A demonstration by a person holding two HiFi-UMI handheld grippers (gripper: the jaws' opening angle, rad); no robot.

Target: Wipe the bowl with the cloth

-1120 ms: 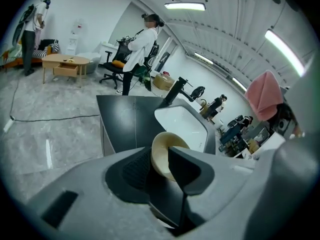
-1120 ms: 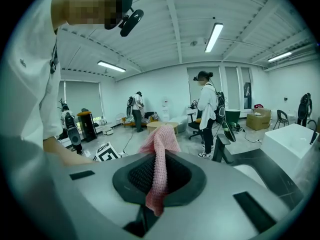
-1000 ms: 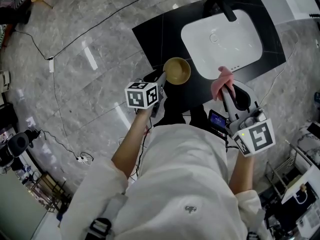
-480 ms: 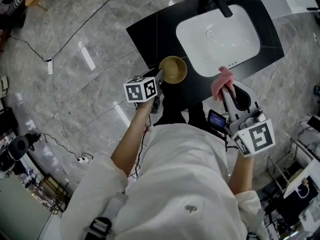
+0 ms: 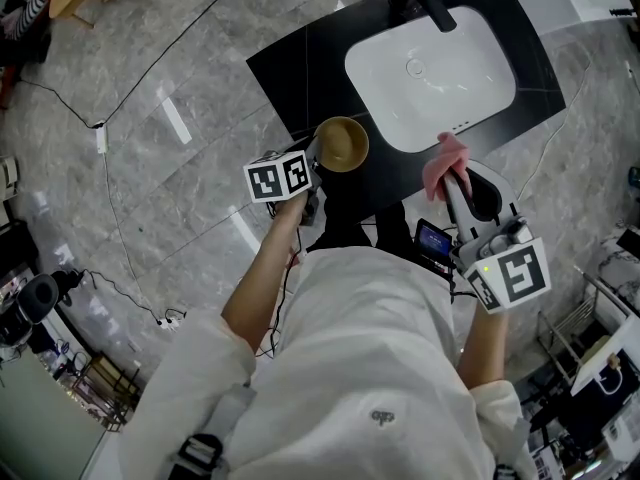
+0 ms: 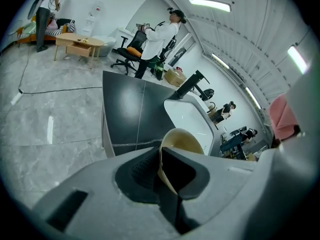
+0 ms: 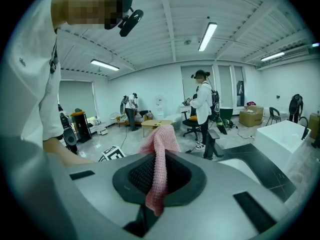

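We're gripping the bowl (image 5: 343,144) rim in the L claw (image 5: 318,153), jaws just closed on it, by the worktop's (image 5: 300,58) front-left corner, w/ the cloth (image 5: 444,163), clamped in the R claw (image 5: 452,180), waiting to the bowl's right.

No legible text, labels, numbers — anywhere.

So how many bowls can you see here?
1: the bowl at the front edge of the black counter, beside the white sink. No others seem hidden.
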